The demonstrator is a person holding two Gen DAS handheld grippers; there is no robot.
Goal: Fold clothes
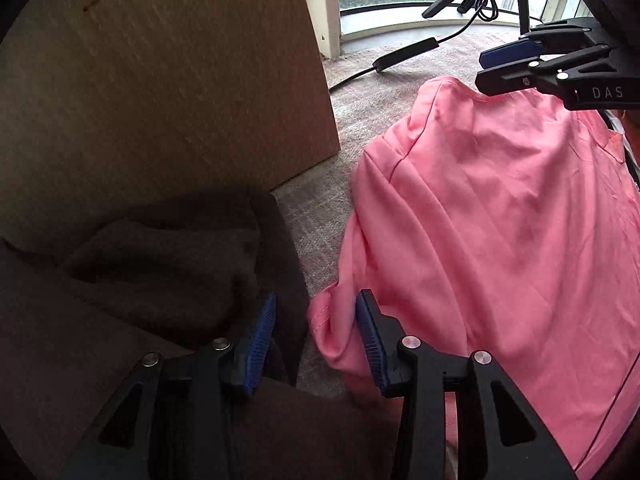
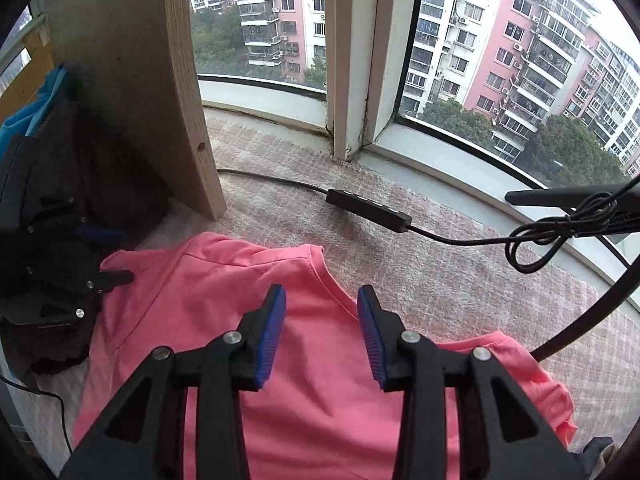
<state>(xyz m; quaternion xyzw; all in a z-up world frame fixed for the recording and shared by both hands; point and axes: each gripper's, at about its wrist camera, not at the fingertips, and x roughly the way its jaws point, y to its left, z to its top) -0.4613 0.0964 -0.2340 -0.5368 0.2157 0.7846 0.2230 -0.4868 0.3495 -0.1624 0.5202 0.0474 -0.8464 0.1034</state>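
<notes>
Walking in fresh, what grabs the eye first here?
The bright pink cotton shirt spread on the pale woven mat by the window dominates. Both black grippers with blue pads hang open over it: the right gripper above its collar, the left gripper at its sleeve edge beside a dark brown garment.

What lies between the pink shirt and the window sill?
In the right wrist view, bare grey carpet separates the pink cotton shirt from the white window sill, crossed by a black cable with an inline box.
</notes>
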